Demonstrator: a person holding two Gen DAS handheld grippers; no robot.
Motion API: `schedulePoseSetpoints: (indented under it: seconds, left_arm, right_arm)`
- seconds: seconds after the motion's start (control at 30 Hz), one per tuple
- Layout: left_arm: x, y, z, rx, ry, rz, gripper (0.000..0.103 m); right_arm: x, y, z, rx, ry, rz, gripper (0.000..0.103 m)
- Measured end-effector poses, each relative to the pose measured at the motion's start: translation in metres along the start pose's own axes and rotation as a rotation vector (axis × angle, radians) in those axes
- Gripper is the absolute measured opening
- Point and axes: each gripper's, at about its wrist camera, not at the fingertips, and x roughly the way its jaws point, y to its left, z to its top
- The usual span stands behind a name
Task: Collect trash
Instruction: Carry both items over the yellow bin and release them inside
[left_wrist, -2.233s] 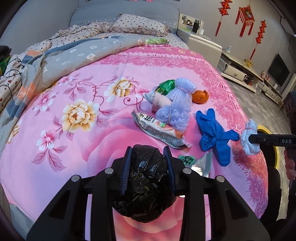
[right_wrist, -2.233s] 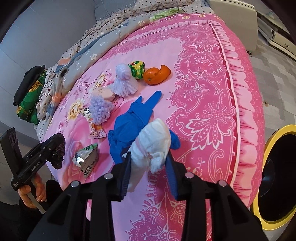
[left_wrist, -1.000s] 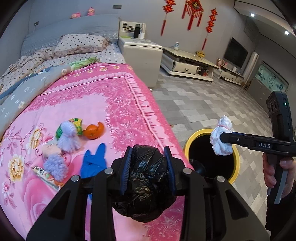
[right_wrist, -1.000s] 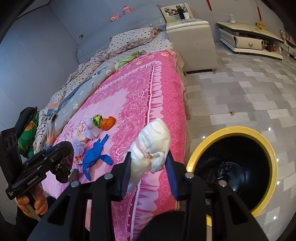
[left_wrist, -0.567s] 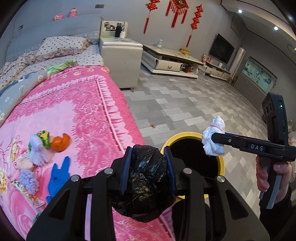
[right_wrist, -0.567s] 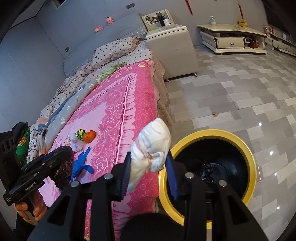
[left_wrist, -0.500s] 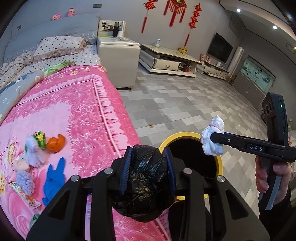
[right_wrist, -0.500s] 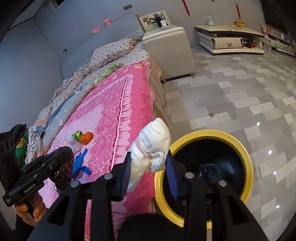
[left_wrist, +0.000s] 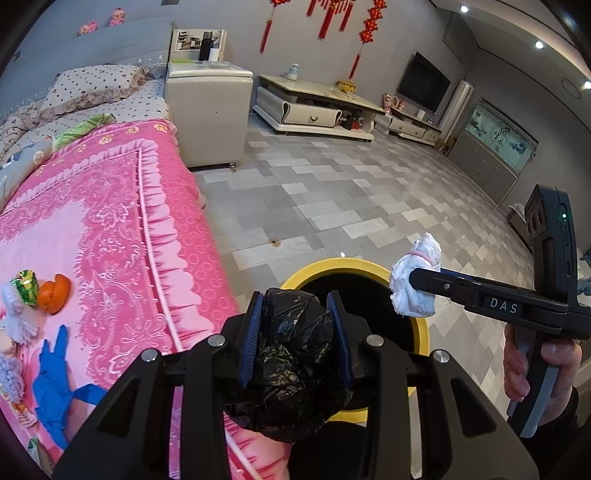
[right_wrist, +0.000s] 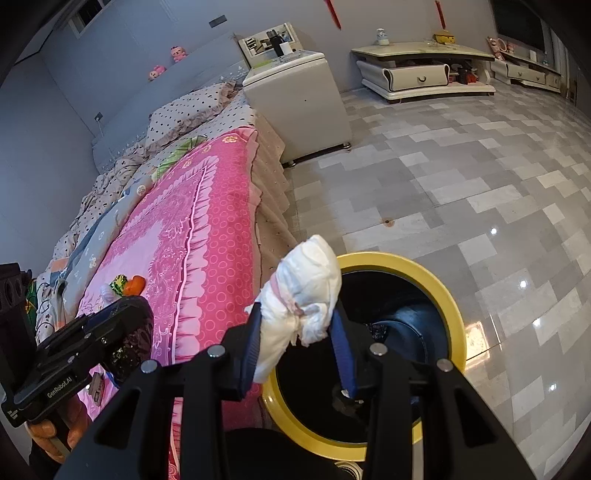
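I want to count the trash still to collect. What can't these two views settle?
- Bin contents: right wrist view, the right gripper and its white wad cover much of the dark inside.
- Litter on the bed: left wrist view, the picture's left edge cuts off the pile by the blue glove.
- Same litter: right wrist view, the left gripper with its black bag hides most.

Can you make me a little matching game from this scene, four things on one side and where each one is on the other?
Things:
1. black bag wad
2. white tissue wad
3. blue glove
4. yellow-rimmed bin

Places:
A. lying on the pink bedspread
B. standing on the tiled floor beside the bed
C. clamped in the left tool
D. clamped in the right tool

Pairs: 1-C, 2-D, 3-A, 4-B
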Motion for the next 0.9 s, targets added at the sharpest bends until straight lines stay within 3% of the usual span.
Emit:
schedulePoseSetpoints:
  seconds: [0.4,0.63,0.73,0.9]
  left_arm:
    - [0.066,-0.026,-0.010,-0.012,0.073,-0.046,0.033]
    - [0.077,-0.030,-0.011,-0.016,0.077,-0.059,0.036]
    - [0.073,-0.029,-0.009,-0.020,0.066,-0.069,0.039]
    - [0.064,-0.030,-0.008,-0.011,0.044,-0.079,0.054]
  right_arm:
    - [0.018,-0.037,-0.003,0.059,0.012,-0.063,0.034]
    - [0.018,-0.050,-0.004,0.076,0.005,-0.088,0.035]
    - [0.013,-0.053,-0.004,0.084,-0.011,-0.097,0.035]
    - [0.006,-0.055,-0.005,0.089,-0.029,-0.123,0.040]
